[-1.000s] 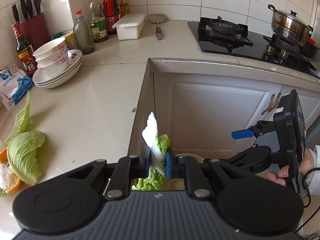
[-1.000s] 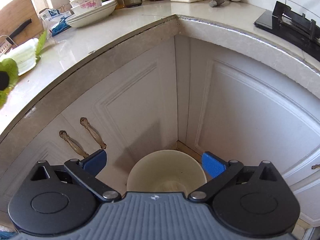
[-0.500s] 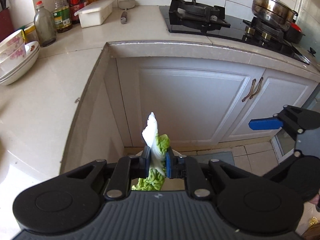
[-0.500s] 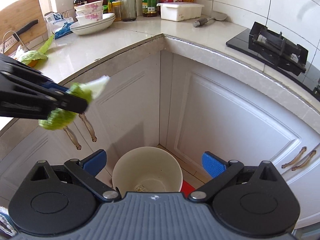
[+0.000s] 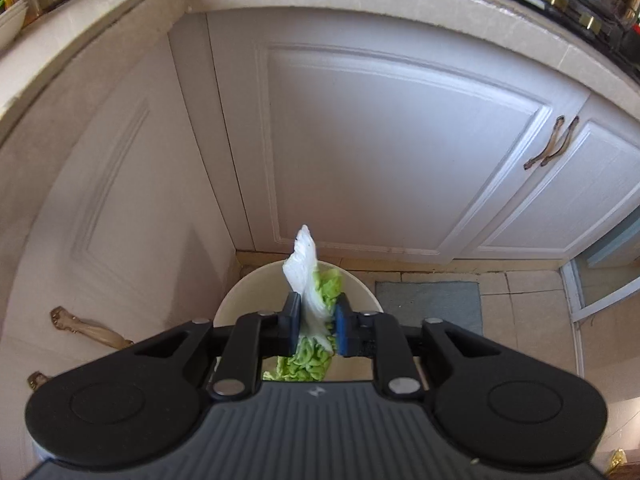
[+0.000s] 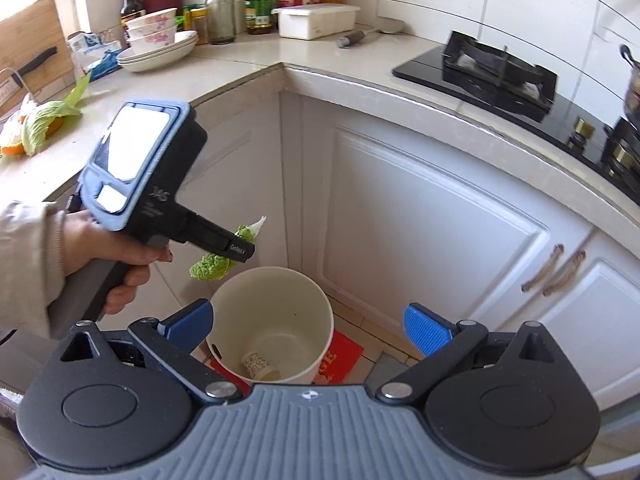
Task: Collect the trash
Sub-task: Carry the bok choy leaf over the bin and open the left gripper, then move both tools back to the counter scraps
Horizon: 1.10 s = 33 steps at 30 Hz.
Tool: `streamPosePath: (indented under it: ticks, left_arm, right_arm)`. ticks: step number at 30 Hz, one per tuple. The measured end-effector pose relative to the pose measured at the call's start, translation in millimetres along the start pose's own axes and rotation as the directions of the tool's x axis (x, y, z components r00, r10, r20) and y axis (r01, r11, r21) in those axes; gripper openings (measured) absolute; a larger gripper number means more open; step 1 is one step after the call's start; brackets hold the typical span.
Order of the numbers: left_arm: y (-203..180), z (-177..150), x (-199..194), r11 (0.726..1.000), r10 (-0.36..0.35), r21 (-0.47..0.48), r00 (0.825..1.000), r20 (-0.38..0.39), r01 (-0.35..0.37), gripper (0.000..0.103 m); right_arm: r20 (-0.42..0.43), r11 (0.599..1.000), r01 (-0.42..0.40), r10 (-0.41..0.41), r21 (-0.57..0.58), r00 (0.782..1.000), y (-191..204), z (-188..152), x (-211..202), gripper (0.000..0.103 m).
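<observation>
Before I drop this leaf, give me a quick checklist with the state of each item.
1. Leaf between the left gripper pads: ok, though the jaws are opening.
2. Leaf above the bin mouth: ok in the left wrist view; from the right wrist view it hangs near the rim's left edge, so cannot tell.
3. Bin upright and open: ok.
4. Room in the bin: ok, only a small container at the bottom.
5. Right gripper clear of the drop: ok, open and empty.
</observation>
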<state>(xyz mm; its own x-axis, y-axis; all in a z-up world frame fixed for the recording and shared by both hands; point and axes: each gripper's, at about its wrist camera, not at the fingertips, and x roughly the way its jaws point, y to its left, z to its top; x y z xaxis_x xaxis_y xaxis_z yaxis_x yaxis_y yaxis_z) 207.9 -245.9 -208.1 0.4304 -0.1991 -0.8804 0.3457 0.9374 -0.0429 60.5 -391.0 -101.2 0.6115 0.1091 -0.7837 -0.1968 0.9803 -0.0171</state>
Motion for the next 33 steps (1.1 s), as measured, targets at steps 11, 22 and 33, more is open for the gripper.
streamPosePath:
  ticks: [11,22,33]
  left_arm:
    - [-3.9,9.3,-10.9,0.999,0.034,0.027,0.997,0.063,-0.036,0.084]
    - [-3.6,10.7,-58.6,0.997,0.005,0.079,0.992,0.129,-0.015,0.093]
    - [13.3,1.6,-135.9,0.998,-0.013,0.069,0.976,0.22,-0.002,0.093]
  right_arm:
    - [0.0,0.997,0.041,-0.041,0.073,0.999,-13.2,-14.7,-11.2,0.103]
    - [0.047,0.999,0.022,-0.024,0.028,0.999,-3.2,1.2,-15.1,0.103]
    - [0.097,1.0,0.0,0.002,-0.012,0.995,13.0,19.0,-25.0,0.103]
